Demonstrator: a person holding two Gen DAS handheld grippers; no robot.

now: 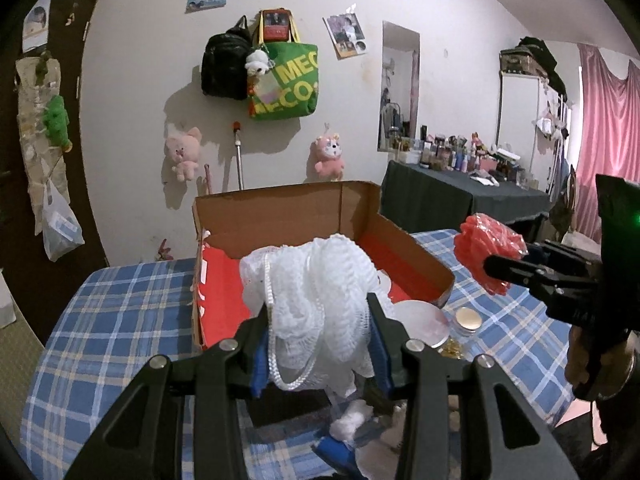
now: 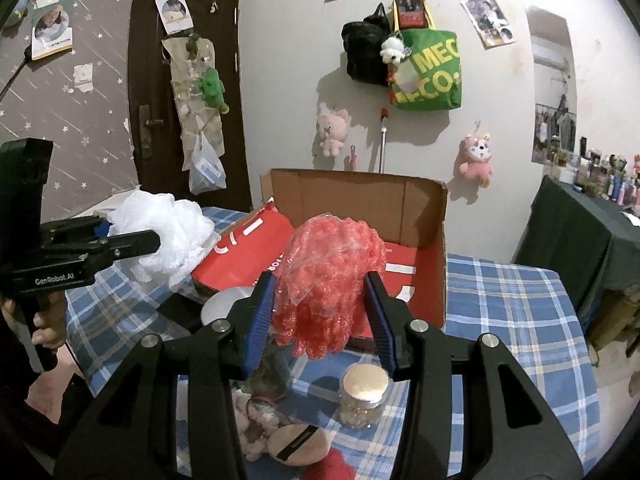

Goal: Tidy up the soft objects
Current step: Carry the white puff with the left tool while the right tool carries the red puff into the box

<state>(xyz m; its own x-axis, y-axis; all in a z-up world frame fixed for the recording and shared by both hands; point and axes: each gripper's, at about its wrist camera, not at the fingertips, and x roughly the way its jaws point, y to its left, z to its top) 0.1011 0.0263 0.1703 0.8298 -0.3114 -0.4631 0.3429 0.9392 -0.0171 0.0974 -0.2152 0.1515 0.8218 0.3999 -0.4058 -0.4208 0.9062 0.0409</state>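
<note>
My left gripper (image 1: 320,312) is shut on a white mesh bath pouf (image 1: 316,284) with a white cord loop, held above the table in front of the open cardboard box (image 1: 280,216) with a red inside. My right gripper (image 2: 322,292) is shut on a red mesh pouf (image 2: 328,272), held just in front of the same box (image 2: 360,200). The red pouf (image 1: 490,256) and the right gripper also show at the right of the left wrist view. The white pouf (image 2: 168,236) and the left gripper show at the left of the right wrist view.
A blue plaid cloth (image 1: 120,320) covers the table. On it lie a gold-lidded jar (image 2: 364,396), a round mirror (image 1: 420,322), a powder puff (image 2: 296,444), cotton bits (image 1: 352,420) and a red fluffy item (image 2: 332,468). A dark dresser (image 1: 460,196) stands to the right.
</note>
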